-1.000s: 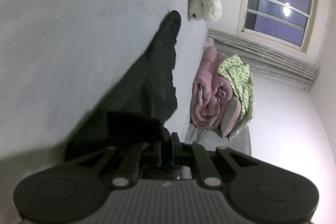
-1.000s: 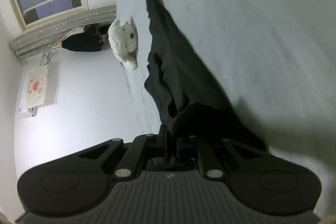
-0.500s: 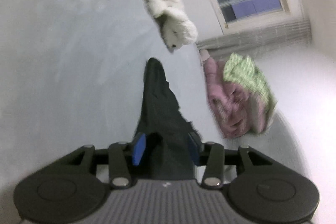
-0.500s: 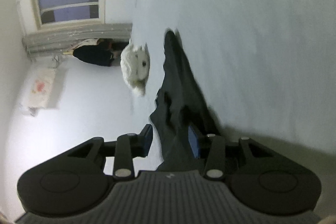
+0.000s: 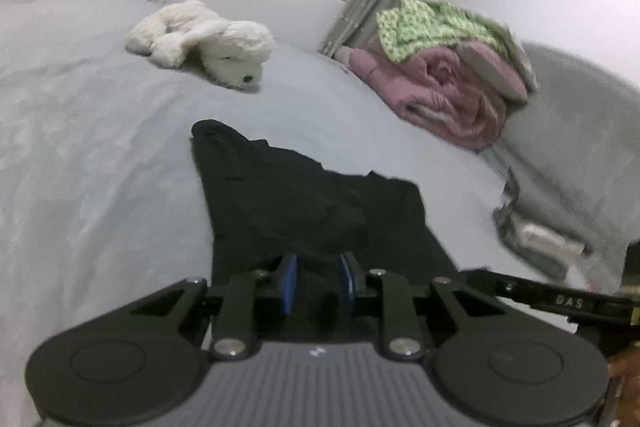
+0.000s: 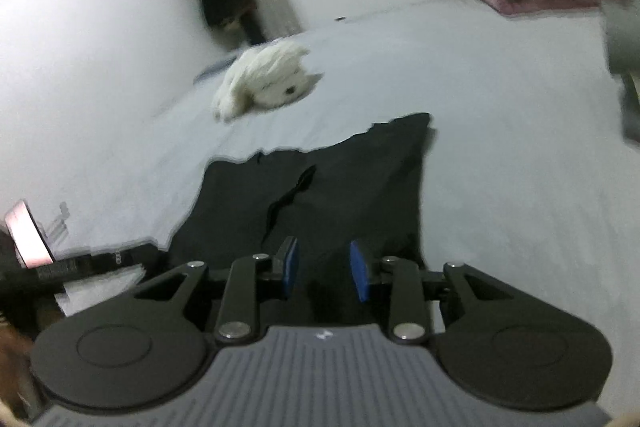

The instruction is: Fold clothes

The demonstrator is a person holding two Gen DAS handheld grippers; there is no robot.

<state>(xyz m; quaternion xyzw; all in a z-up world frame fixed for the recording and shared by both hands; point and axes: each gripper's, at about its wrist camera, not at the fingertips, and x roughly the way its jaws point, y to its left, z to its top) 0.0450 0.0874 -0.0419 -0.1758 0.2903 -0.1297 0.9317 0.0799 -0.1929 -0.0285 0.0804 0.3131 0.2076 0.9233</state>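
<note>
black garment (image 5: 296,203) lies flat on the bed (image 5: 100,155), near edge under both claws | left wrist: left claw (image 5: 316,283) partly open, just closing, pads apart, gripping nothing; pinch the hem squarely | right wrist: right claw (image 6: 324,275) likewise partly open, closing, empty; grasp level with left, lift evenly.
</note>
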